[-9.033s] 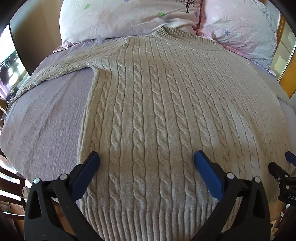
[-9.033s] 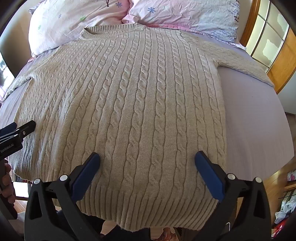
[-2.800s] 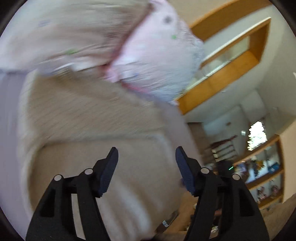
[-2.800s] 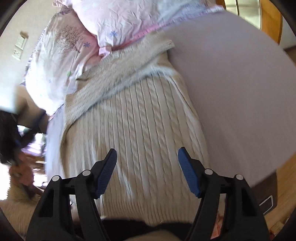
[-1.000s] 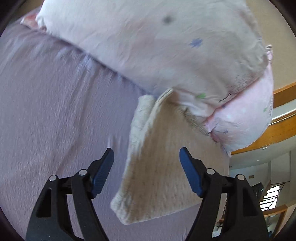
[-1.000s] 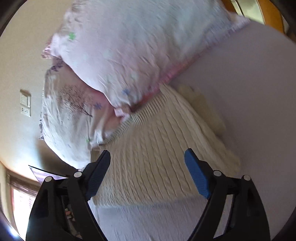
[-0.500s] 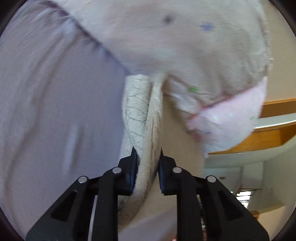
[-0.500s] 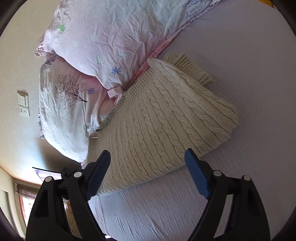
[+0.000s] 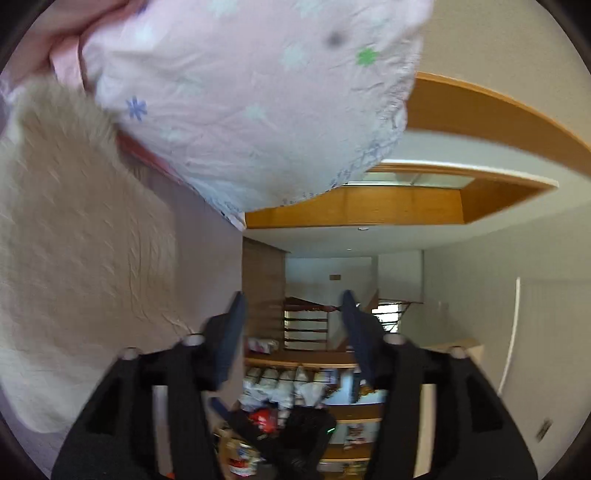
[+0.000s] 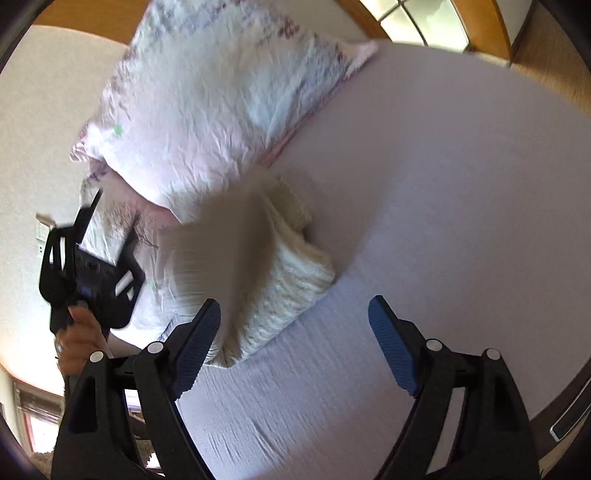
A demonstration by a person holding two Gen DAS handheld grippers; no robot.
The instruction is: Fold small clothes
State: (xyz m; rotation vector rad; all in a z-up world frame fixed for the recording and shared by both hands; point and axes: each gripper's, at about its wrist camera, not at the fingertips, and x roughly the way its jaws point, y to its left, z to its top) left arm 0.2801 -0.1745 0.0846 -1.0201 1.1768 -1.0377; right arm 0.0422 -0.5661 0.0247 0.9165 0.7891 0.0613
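The cream cable-knit sweater lies folded into a thick bundle on the lilac bed sheet, against the pillows. In the left wrist view it fills the left side, blurred. My left gripper is open and empty, off to the right of the sweater, pointing past the bed into the room. It also shows in the right wrist view, held in a hand by the pillows. My right gripper is open and empty, above the sheet just in front of the bundle.
Two pink floral pillows lie at the head of the bed, also in the left wrist view. A wooden window frame stands behind the bed. Shelves with clutter stand across the room.
My left gripper was shut on the sweater's edge half a second ago; now it has let go, opened and swung away to the right. My right gripper has shifted, staying open.
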